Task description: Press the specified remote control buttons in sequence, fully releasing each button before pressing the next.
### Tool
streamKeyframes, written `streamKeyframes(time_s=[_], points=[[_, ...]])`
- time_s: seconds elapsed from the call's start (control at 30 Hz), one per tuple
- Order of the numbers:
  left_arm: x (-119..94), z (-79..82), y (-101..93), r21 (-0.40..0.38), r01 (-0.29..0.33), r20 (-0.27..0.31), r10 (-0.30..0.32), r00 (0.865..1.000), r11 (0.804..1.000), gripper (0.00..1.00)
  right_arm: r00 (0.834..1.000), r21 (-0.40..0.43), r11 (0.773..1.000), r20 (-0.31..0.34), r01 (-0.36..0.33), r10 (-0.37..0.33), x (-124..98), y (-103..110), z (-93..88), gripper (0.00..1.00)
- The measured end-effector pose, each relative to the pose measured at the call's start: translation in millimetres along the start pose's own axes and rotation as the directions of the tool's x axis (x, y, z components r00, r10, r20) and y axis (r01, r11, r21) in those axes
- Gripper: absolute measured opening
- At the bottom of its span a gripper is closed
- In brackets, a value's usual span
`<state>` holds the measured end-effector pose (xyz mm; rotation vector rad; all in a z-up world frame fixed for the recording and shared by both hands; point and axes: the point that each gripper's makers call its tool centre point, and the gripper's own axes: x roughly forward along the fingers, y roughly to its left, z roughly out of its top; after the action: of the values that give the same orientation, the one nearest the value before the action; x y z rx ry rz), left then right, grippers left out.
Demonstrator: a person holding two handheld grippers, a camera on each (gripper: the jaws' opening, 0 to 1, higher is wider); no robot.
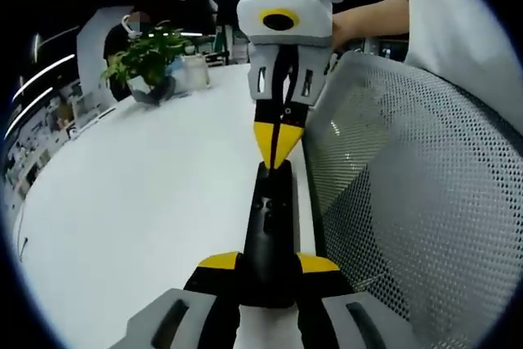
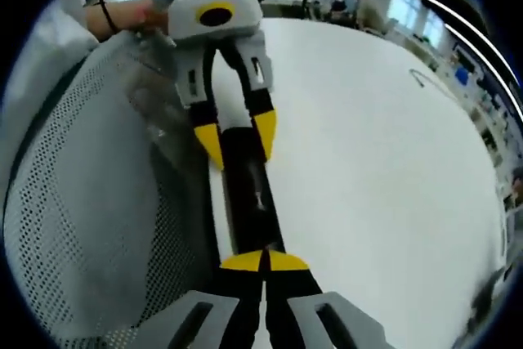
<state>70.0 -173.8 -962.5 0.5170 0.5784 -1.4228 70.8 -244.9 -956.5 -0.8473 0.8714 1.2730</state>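
The left gripper [image 1: 270,271] pinches one end of the black remote control [image 1: 274,226] lying on the white surface [image 1: 147,202]. The right gripper [image 2: 264,263], jaws pressed together, touches the remote's opposite end beside a mesh chair [image 1: 409,202].

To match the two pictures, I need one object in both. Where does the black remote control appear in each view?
Left gripper view: the remote control runs up the lower centre, its near end between the left claw tips.
Right gripper view: it lies at centre, its far end held by the left claw, the shut right claw at its near end.
Shared landmark: the mesh chair back.
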Motion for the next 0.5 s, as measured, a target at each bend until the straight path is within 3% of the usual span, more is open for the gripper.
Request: streamKeyframes(time_s=[0.17, 0.37, 0.5], points=[[0.1, 0.4, -0.4, 0.001, 0.002, 0.002, -0.002, 1.000, 1.000, 0.24, 1.000, 0.001, 1.000, -0.013, 0.005, -0.005, 0.3, -0.3, -0.1, 0.00], [0.3, 0.2, -0.7, -0.001, 0.002, 0.004, -0.002, 1.000, 1.000, 0.24, 0.996, 0.139, 0.990, 0.085, -0.023, 0.011, -1.7, -1.0, 0.5, 0.00], [0.1, 0.1, -1.1, -0.001, 0.001, 0.004, -0.001, 1.000, 1.000, 0.24, 0.996, 0.123, 0.992, 0.083, -0.027, 0.017, -2.3, 1.0, 3.1, 0.00]])
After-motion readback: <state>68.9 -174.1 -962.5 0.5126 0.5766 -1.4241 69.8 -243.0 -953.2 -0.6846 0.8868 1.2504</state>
